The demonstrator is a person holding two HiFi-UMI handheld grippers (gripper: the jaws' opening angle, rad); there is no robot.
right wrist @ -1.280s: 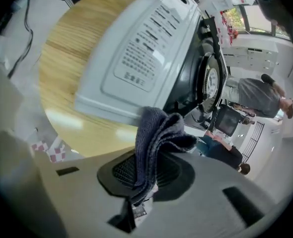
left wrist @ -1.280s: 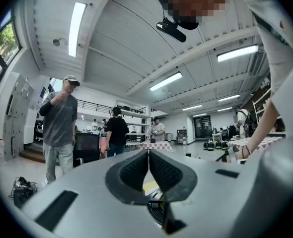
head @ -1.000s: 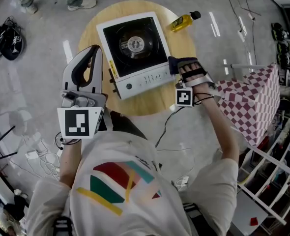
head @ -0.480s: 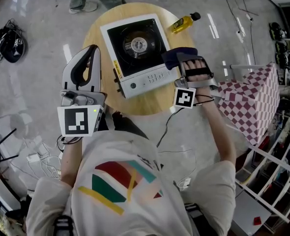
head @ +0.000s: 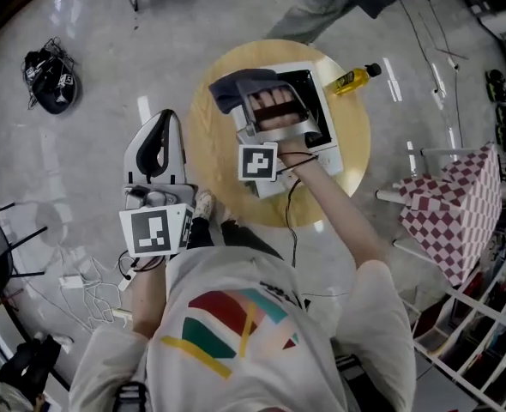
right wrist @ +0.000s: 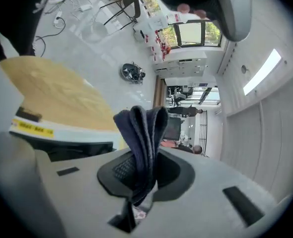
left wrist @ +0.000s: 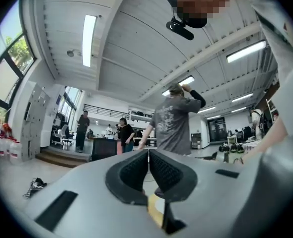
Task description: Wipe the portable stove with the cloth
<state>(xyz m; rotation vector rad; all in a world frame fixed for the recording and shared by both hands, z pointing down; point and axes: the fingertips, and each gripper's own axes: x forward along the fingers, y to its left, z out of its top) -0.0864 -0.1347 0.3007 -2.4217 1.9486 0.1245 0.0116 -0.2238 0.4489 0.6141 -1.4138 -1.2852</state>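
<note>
One dark blue cloth (right wrist: 142,133), folded into thick fuzzy layers, is pinched in our right gripper (right wrist: 141,167) over the far left corner of the white, black-topped portable stove (head: 332,144) mid-tabletop (head: 208,148). Our left gripper (left wrist: 149,165) hangs off the tabletop's left edge, jaws pressed together, empty.

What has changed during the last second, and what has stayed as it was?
The right claw, shut on the cloth, moved from the stove's front right corner leftward onto its top, so claw and cloth now cover much of it. The left claw stayed shut and empty, off the table's left side. The yellow bottle did not move.
</note>
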